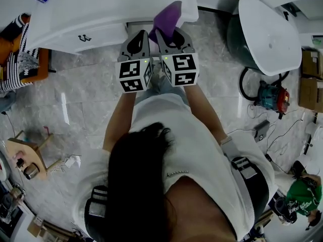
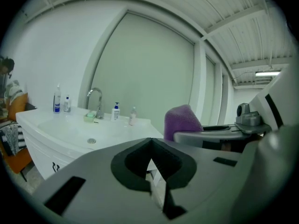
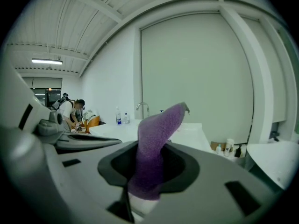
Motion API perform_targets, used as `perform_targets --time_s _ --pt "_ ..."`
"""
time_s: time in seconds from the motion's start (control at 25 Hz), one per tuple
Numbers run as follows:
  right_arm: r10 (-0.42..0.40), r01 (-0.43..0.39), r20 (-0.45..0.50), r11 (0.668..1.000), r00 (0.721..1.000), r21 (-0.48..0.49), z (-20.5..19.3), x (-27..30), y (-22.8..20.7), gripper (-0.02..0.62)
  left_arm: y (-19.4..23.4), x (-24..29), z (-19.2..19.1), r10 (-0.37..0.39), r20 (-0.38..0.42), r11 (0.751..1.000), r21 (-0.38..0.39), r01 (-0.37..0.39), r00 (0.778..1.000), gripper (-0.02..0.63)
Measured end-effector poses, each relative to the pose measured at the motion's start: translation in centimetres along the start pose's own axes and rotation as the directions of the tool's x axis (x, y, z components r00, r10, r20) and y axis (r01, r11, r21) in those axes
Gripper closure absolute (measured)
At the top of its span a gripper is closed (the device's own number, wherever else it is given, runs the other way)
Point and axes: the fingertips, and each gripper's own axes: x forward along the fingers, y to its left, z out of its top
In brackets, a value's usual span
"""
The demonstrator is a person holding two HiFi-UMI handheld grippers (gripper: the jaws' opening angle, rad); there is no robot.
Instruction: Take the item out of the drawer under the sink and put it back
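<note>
My right gripper is shut on a purple cloth, which sticks up and forward from the jaws over the front edge of the white sink vanity. In the right gripper view the cloth rises out of the right gripper and curls over at its tip. My left gripper is close beside it on the left, shut and holding nothing. From the left gripper the cloth shows at the right. A dark handle marks the vanity front. Both grippers hide the part below the counter.
A faucet and small bottles stand on the sink top. A white tub sits at the right, with a red and blue vacuum and cables on the floor. An orange chair and a wooden stool stand at the left. Another person is at the lower right.
</note>
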Motion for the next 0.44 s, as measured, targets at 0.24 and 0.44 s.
perform_targets --time_s 0.24,0.44 --pt "0.018 -0.018 0.007 1.0 1.0 0.002 0.27 0.25 0.17 0.468 0.53 -0.07 0.17 0.02 0.005 1.0 -0.004 -0.02 1.0 0.603" --pt "0.026 -0.026 -0.012 1.0 1.0 -0.004 -0.71 -0.13 0.33 0.468 0.13 -0.42 -0.61 0.023 -0.008 1.0 0.003 -0.023 1.0 0.603"
